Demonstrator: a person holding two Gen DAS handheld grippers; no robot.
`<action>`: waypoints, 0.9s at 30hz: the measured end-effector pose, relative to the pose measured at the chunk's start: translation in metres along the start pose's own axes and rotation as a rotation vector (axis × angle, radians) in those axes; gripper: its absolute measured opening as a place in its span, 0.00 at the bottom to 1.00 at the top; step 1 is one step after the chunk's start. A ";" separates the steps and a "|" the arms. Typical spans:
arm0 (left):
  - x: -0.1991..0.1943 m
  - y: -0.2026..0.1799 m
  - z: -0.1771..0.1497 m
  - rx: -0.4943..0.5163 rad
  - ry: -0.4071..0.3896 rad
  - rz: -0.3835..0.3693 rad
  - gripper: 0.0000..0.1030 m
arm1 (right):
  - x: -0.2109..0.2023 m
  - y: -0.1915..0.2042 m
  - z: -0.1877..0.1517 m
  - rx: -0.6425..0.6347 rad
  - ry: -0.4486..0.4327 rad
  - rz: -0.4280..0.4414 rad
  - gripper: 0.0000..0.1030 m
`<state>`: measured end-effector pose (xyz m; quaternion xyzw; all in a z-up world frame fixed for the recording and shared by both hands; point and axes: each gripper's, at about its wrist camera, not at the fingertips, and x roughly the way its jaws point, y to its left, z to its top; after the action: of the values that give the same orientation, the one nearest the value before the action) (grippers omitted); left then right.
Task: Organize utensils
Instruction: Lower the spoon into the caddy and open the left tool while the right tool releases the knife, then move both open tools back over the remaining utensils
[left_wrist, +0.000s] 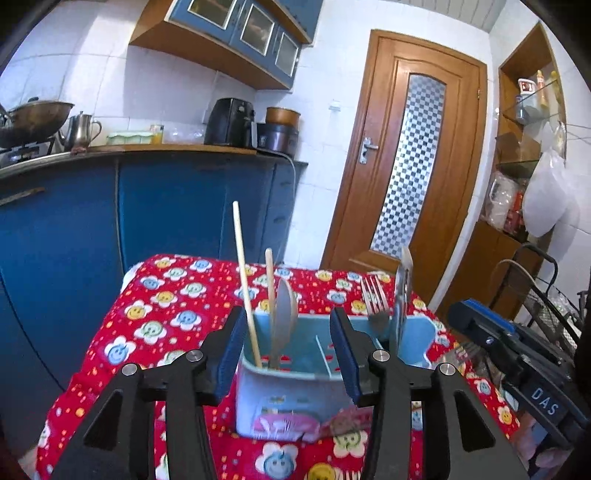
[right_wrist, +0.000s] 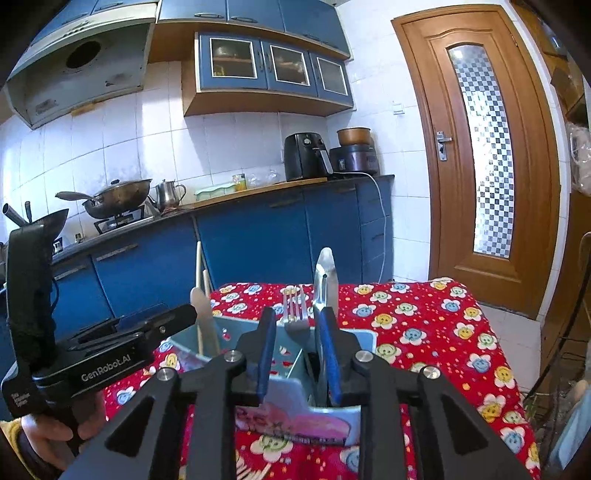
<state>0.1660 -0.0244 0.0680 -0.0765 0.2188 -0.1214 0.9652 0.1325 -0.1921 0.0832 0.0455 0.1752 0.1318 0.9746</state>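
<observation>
A: We start at the pale blue plastic utensil holder (left_wrist: 295, 391), a boxy caddy with thin dividers and a pink sticker on its near wall. It stands on the tabletop (left_wrist: 122, 332), which is covered in a red cloth printed with smiling flowers.

B: In its left compartment we see two slim wooden chopsticks (left_wrist: 244, 291) leaning upright and a wooden spoon (left_wrist: 285, 314) with a flat oval bowl. The middle section shows only the red cloth through its slots.

A: On the right, a steel fork (right_wrist: 294, 314) stands tines up, and beside it a shiny metal utensil (right_wrist: 325, 280) with a rounded top; we cannot tell what kind it is.

B: Our left hand-held gripper (left_wrist: 291, 350) is parted about halfway, its blue pads apart and gripping nothing, in front of the holder.

A: Our right hand-held gripper (right_wrist: 297, 347) is parted narrowly; the fork and the metal piece rise just behind its pads, and we see nothing pinched.

B: Beyond are blue cabinets (right_wrist: 258, 232) and a wooden door (right_wrist: 476, 147).
</observation>
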 end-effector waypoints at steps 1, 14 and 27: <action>-0.003 0.001 -0.001 0.000 0.012 0.003 0.47 | -0.003 0.001 0.000 0.001 0.006 0.000 0.26; -0.036 -0.001 -0.026 0.063 0.133 0.010 0.52 | -0.047 -0.001 -0.019 0.063 0.090 -0.033 0.34; -0.037 -0.016 -0.067 0.124 0.309 -0.022 0.52 | -0.067 -0.014 -0.061 0.140 0.214 -0.066 0.41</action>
<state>0.1010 -0.0363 0.0264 0.0002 0.3558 -0.1556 0.9215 0.0535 -0.2209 0.0468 0.0935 0.2883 0.0912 0.9486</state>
